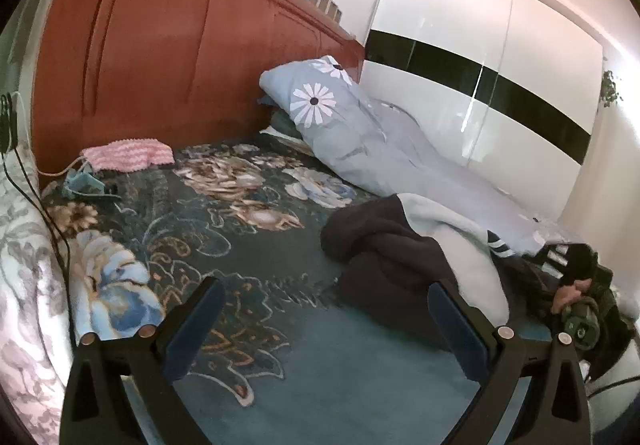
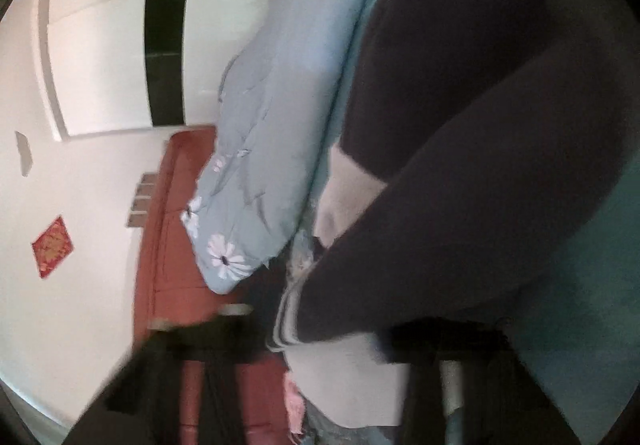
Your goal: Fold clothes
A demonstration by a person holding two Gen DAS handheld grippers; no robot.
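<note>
A dark navy garment (image 1: pixel 384 253) with a pale fleece lining and white-striped cuff (image 1: pixel 498 245) lies crumpled on the right of the floral bedspread (image 1: pixel 192 213). My left gripper (image 1: pixel 326 321) is open and empty, low over the bedspread just left of the garment. My right gripper (image 1: pixel 576 285) shows at the far right, held in a hand at the garment's striped edge. In the blurred right wrist view the navy garment (image 2: pixel 480 125) fills the frame and hangs close before the right gripper (image 2: pixel 320 349), with the striped cuff (image 2: pixel 286 319) between its fingers. Its jaws are blurred.
A red-brown headboard (image 1: pixel 160 57) stands behind the bed. A blue daisy-print quilt (image 1: pixel 352 133) lies along the white wardrobe (image 1: pixel 480 77). A pink knitted item (image 1: pixel 128 157) and a small teal thing (image 1: pixel 80 183) lie near the headboard. A black cable (image 1: pixel 36 197) runs down the left side.
</note>
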